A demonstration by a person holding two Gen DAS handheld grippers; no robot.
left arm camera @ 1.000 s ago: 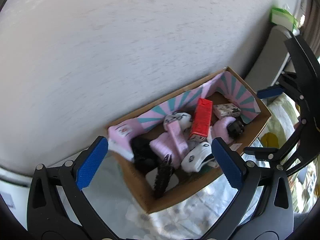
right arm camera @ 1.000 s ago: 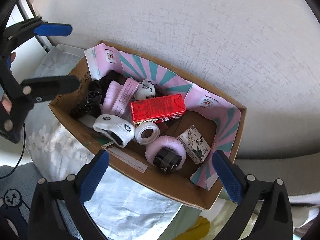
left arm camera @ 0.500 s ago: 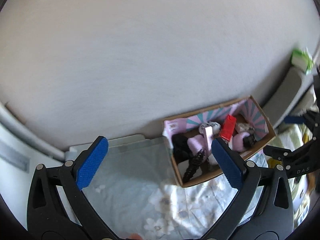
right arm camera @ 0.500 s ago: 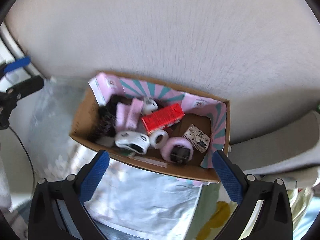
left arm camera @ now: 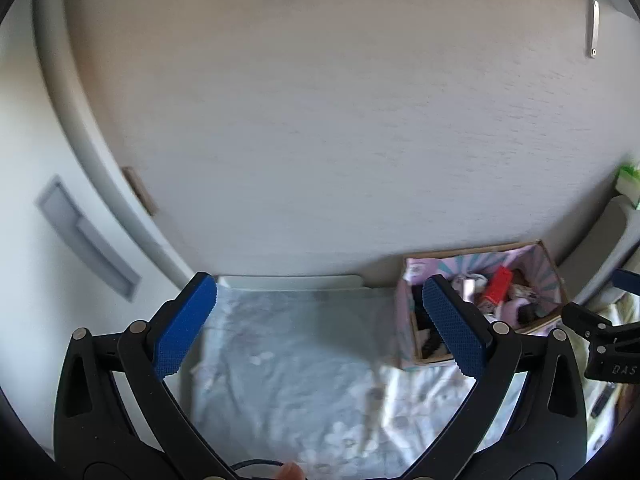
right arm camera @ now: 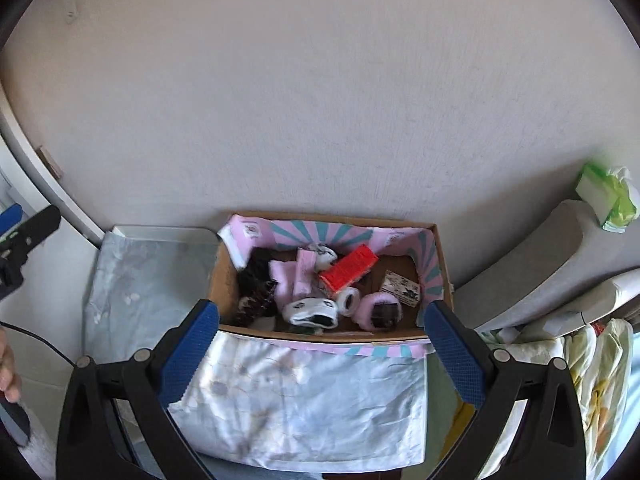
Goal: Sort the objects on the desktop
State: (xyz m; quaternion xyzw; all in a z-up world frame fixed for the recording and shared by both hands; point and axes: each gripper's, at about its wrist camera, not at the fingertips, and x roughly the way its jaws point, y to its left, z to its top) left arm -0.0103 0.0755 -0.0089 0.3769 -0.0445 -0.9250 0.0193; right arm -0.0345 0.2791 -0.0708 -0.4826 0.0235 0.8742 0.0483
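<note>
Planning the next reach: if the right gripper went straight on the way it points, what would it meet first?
Probably the cardboard box near wall, or the white sock just inside it. The right gripper is open and empty; depth is unclear.

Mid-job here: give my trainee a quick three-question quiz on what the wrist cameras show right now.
1. True or false: the right gripper holds the red carton.
2. Multiple choice: the red carton lies A) on the floral cloth, B) in the cardboard box, C) on the grey chair.
3. Fill in: the left gripper has its fingers ____.

Key: 1 false; 2 B; 3 open.
</note>
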